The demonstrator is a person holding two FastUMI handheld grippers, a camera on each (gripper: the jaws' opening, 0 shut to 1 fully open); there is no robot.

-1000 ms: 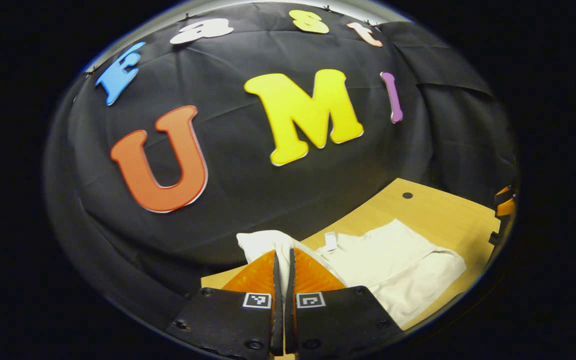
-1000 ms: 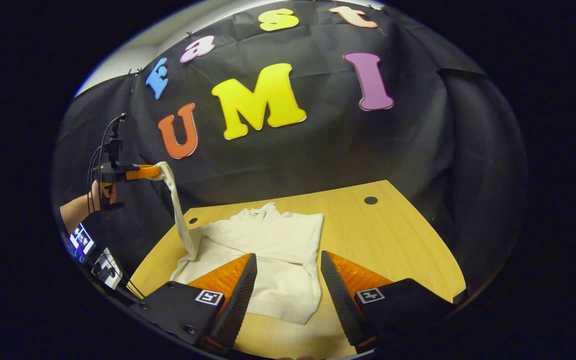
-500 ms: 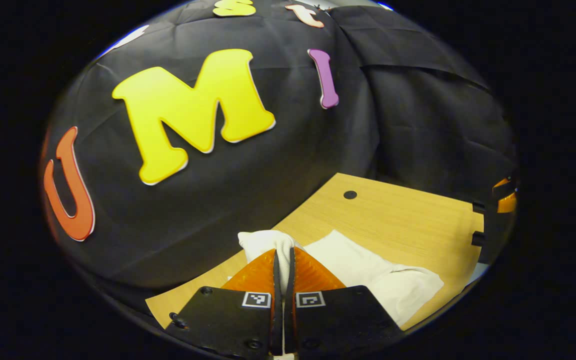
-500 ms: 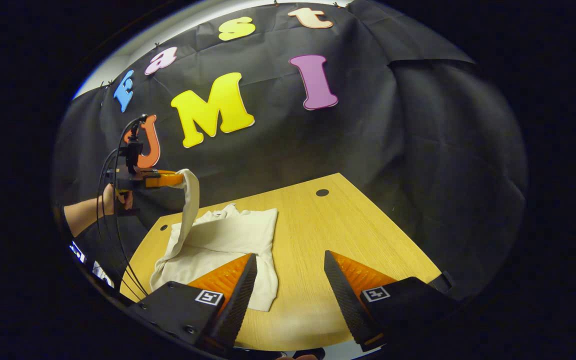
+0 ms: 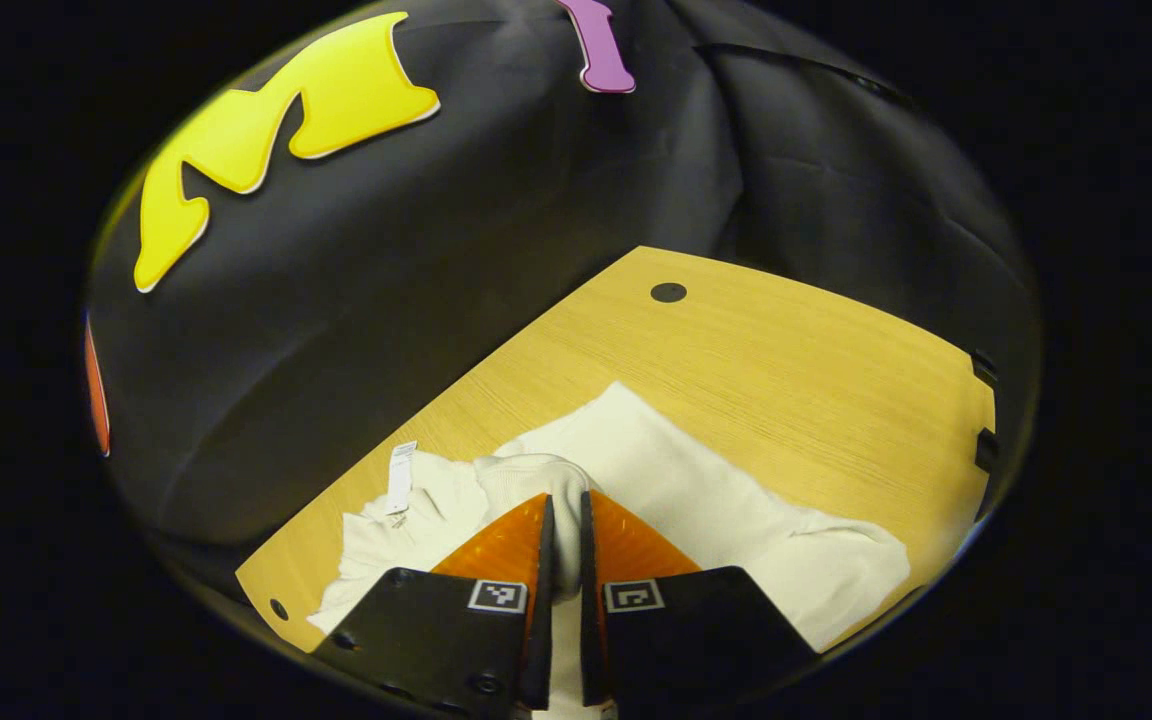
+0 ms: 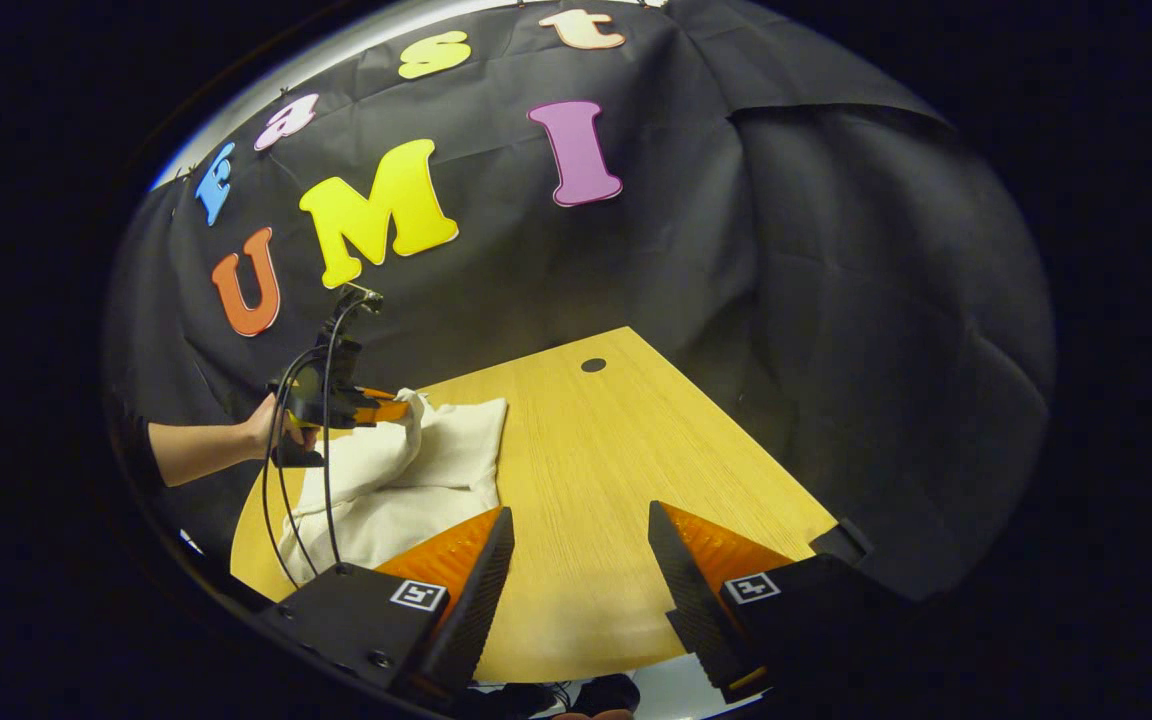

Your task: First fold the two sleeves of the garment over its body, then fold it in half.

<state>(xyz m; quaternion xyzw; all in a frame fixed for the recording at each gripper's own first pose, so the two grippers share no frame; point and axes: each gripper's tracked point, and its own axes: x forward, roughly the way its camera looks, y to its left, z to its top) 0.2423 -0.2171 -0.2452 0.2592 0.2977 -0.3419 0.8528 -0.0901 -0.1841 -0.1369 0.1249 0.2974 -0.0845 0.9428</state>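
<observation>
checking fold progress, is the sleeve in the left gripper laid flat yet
Not yet: the sleeve is pinched in the left gripper, bunched over the garment.

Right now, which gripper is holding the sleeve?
The left gripper: its jaws are shut on the sleeve over the garment. The right gripper is open above the table.

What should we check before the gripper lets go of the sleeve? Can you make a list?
1. Left gripper shut on the sleeve: ok.
2. Sleeve brought over the garment's body: ok, it is above the body in both views.
3. Sleeve lying flat: not ok, it is bunched at the fingers.
4. Right gripper out of the way: ok, it is open over bare table.
5. Other sleeve folded in: cannot tell.
</observation>
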